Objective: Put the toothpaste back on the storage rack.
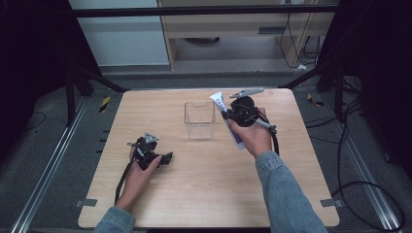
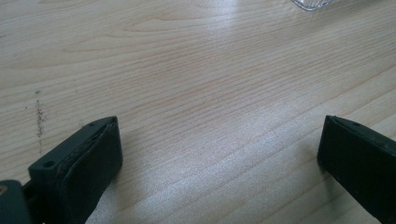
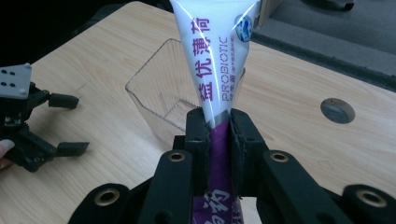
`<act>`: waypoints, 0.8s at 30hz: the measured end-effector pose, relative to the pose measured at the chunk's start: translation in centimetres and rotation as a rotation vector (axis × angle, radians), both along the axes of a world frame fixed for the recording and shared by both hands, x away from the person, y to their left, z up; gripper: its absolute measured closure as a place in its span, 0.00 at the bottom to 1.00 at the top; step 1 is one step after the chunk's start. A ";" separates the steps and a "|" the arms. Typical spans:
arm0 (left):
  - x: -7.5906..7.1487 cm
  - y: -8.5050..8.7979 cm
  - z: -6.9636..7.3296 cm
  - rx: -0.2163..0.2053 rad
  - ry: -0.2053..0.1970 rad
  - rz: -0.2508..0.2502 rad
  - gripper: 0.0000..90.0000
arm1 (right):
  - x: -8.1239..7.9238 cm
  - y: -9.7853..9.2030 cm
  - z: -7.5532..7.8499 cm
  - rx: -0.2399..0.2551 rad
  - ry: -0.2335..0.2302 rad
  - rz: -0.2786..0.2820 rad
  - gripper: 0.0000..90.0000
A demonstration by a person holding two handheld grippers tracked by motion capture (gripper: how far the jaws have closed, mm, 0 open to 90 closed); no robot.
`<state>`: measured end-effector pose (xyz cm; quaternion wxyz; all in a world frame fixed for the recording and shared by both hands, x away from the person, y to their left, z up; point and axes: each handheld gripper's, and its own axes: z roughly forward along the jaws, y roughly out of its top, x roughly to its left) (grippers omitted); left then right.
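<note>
Right hand-held gripper [image 3: 218,135] is clamped on a white-and-purple toothpaste tube [image 3: 215,60], jaws pinching it near the colour change; the tube is lifted off the worktop [image 1: 204,194], just right of the clear plastic box [image 1: 199,120], crimped end up. Left hand-held gripper [image 1: 167,158] rests on the worktop, well apart from the box, jaws spread wide with only bare wood between them.
</note>
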<state>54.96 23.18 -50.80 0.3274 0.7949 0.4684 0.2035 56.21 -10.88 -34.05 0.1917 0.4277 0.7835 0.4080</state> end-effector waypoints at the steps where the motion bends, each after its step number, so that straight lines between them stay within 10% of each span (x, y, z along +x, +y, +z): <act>1: 0.0 0.0 0.0 0.000 0.000 0.000 0.00 | 0.1 0.1 0.1 0.002 -0.001 -0.002 0.88; 24: 0.0 0.0 0.0 0.000 -0.002 0.000 0.00 | 2.4 1.7 1.9 0.024 -0.027 -0.009 0.88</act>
